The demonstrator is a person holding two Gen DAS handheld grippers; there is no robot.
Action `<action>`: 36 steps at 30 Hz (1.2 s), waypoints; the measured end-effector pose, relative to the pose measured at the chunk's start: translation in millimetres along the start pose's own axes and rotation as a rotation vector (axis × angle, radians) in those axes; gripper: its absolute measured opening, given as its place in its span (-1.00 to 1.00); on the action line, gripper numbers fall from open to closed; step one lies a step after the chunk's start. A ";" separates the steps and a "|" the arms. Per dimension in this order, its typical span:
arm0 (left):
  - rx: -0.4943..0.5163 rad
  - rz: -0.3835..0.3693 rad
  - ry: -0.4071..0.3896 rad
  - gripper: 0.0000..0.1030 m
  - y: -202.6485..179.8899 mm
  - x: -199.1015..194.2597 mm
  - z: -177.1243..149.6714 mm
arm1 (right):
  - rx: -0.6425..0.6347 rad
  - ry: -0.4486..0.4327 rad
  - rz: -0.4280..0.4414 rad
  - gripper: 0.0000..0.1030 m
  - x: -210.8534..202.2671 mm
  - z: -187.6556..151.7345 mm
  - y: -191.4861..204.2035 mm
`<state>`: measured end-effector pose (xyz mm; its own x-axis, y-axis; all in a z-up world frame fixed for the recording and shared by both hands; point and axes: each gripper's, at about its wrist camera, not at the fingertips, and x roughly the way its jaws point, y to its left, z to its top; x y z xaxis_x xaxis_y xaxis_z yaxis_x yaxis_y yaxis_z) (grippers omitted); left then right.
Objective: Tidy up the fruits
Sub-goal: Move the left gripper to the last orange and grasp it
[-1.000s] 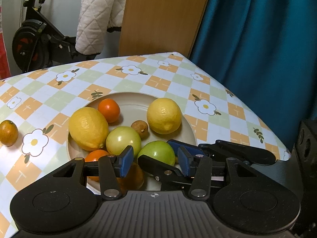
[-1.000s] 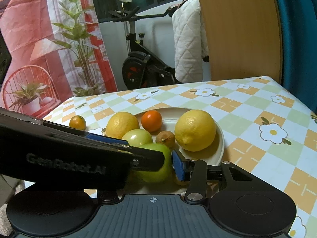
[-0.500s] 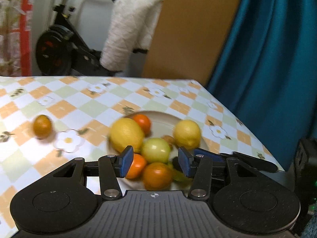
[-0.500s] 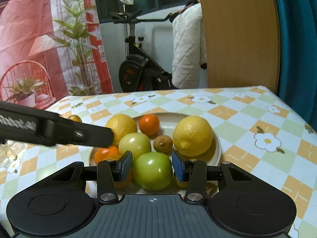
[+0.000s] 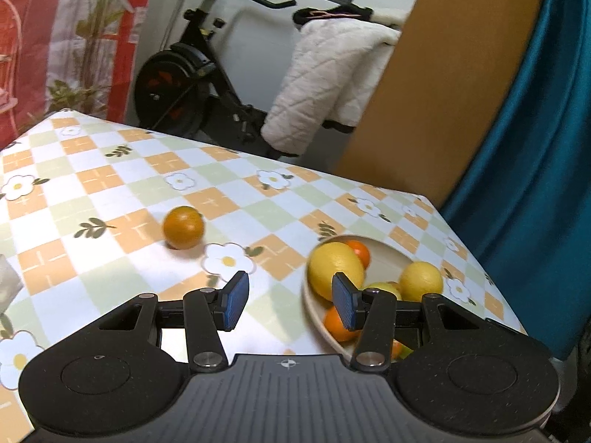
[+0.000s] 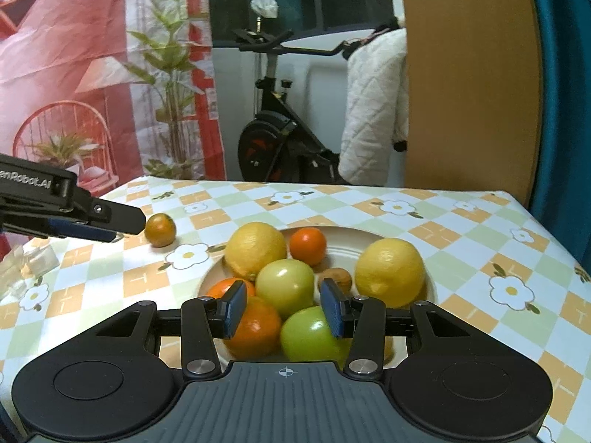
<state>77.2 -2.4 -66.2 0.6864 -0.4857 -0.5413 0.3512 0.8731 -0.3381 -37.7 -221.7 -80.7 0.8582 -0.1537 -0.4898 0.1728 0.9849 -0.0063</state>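
A beige plate (image 6: 369,234) holds two lemons (image 6: 255,249), two green fruits (image 6: 285,286), several oranges (image 6: 307,245) and a small brown fruit (image 6: 336,277). One orange (image 5: 183,227) lies alone on the checked cloth, left of the plate (image 5: 391,254). My left gripper (image 5: 288,302) is open and empty over bare cloth, between the lone orange and the plate. In the right wrist view the left gripper (image 6: 125,229) reaches in from the left, its tips just short of the lone orange (image 6: 160,229). My right gripper (image 6: 283,308) hovers open above the plate's near side, gripping nothing.
The table (image 5: 110,184) has a flowered check cloth; its right edge runs close to the plate beside a teal curtain (image 5: 535,147). A clear plastic object (image 6: 26,262) lies at the left. An exercise bike (image 6: 273,140) and a wooden board (image 6: 469,92) stand behind.
My left gripper has swung left, off the plate and toward the lone orange, and no longer blocks the right wrist view. The right gripper has shifted slightly over the plate. The fruit lies unchanged.
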 end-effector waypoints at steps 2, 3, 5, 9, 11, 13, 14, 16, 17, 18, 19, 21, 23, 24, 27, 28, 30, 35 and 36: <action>-0.009 0.008 -0.011 0.01 5.9 -3.2 1.7 | -0.015 -0.004 -0.002 -0.19 -0.1 1.0 5.7; -0.017 0.010 -0.016 0.01 9.8 -4.8 3.0 | -0.020 -0.008 -0.002 -0.19 -0.4 2.0 8.1; -0.037 0.008 -0.026 0.01 17.8 -8.0 6.5 | -0.030 -0.015 -0.003 -0.19 -0.6 5.5 14.4; -0.067 0.019 -0.055 0.01 35.8 -11.7 17.2 | -0.057 -0.011 0.013 -0.19 5.8 16.7 25.7; -0.082 0.020 -0.068 0.01 43.9 -12.0 24.2 | -0.078 -0.006 0.031 -0.19 10.6 22.0 33.7; -0.090 0.024 -0.085 0.01 50.3 -11.4 33.0 | -0.098 0.005 0.051 -0.19 17.9 27.9 41.9; -0.091 0.027 -0.094 0.01 53.1 -10.9 37.8 | -0.108 0.008 0.059 -0.20 22.1 31.6 46.1; -0.085 0.033 -0.111 0.01 57.2 -11.4 46.4 | -0.117 0.007 0.079 -0.20 30.1 39.9 54.5; -0.078 0.037 -0.118 0.01 59.0 -10.9 51.5 | -0.120 0.006 0.089 -0.20 35.0 44.9 59.3; -0.070 0.043 -0.125 0.01 60.0 -9.9 56.4 | -0.123 0.005 0.100 -0.20 39.8 49.3 64.1; -0.062 0.048 -0.130 0.01 62.0 -9.1 61.3 | -0.124 0.004 0.110 -0.19 45.0 53.7 68.8; -0.049 0.059 -0.131 0.01 66.9 -6.0 69.6 | -0.129 0.001 0.133 -0.20 56.3 62.4 78.5; -0.047 0.065 -0.120 0.01 73.2 -0.2 76.4 | -0.139 0.000 0.155 -0.20 69.1 70.3 89.6; -0.049 0.066 -0.112 0.01 77.7 3.6 80.0 | -0.148 0.002 0.164 -0.20 75.2 72.9 95.4; -0.061 0.065 -0.075 0.02 89.2 17.1 83.7 | -0.184 0.015 0.186 -0.20 95.8 77.2 114.1; -0.070 0.063 -0.061 0.02 93.1 22.6 84.2 | -0.194 0.025 0.190 -0.20 103.5 77.5 119.6; -0.096 0.051 -0.031 0.02 101.4 32.6 82.8 | -0.204 0.046 0.195 -0.20 117.1 76.6 127.1; -0.160 0.042 0.018 0.02 110.5 55.1 73.3 | -0.202 0.101 0.183 -0.20 149.8 67.9 136.7; -0.157 0.041 0.027 0.02 109.1 59.2 71.7 | -0.198 0.111 0.184 -0.19 154.1 66.1 137.8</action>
<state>201.8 67.1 -79.9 0.6803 -0.4523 -0.5767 0.2181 0.8761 -0.4299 150.3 -114.8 -99.5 0.8064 0.0281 -0.5907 -0.0881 0.9934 -0.0731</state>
